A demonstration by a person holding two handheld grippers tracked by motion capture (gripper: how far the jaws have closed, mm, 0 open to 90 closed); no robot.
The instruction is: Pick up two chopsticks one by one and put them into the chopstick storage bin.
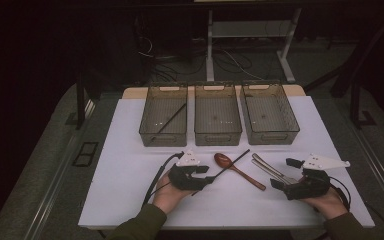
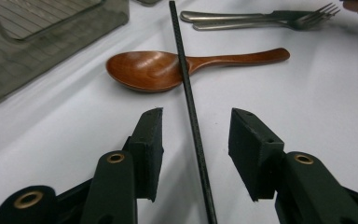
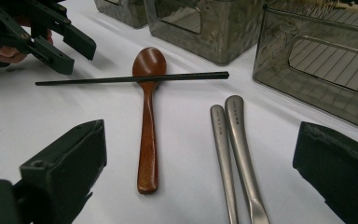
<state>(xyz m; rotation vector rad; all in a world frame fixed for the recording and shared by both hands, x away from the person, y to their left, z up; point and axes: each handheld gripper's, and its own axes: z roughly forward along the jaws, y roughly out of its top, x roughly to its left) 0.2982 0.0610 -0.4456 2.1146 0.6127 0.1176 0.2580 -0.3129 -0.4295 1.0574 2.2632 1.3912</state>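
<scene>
Chopstick point(image 2: 190, 100), black, lies on white table point(image 1: 130, 175) across neck of wooden spoon point(image 2: 154, 70), running diagonally betw. the L gripper point(image 1: 211, 178) jaws; in left gripper view it sits in the gap, jaws wide apart, not touching it. Spoon lies mid-table w/ bowl toward the bins. Two metal forks point(image 3: 235, 154) lie side by side just right of spoon, handles toward R gripper point(image 1: 285, 173), whose jaws are also wide, holding nothing, on either side of the handles. Three clear bins point(image 1: 218, 114) in a row at far side; left bin point(image 1: 163, 114) has a second chopstick point(image 1: 169, 122) inside.
</scene>
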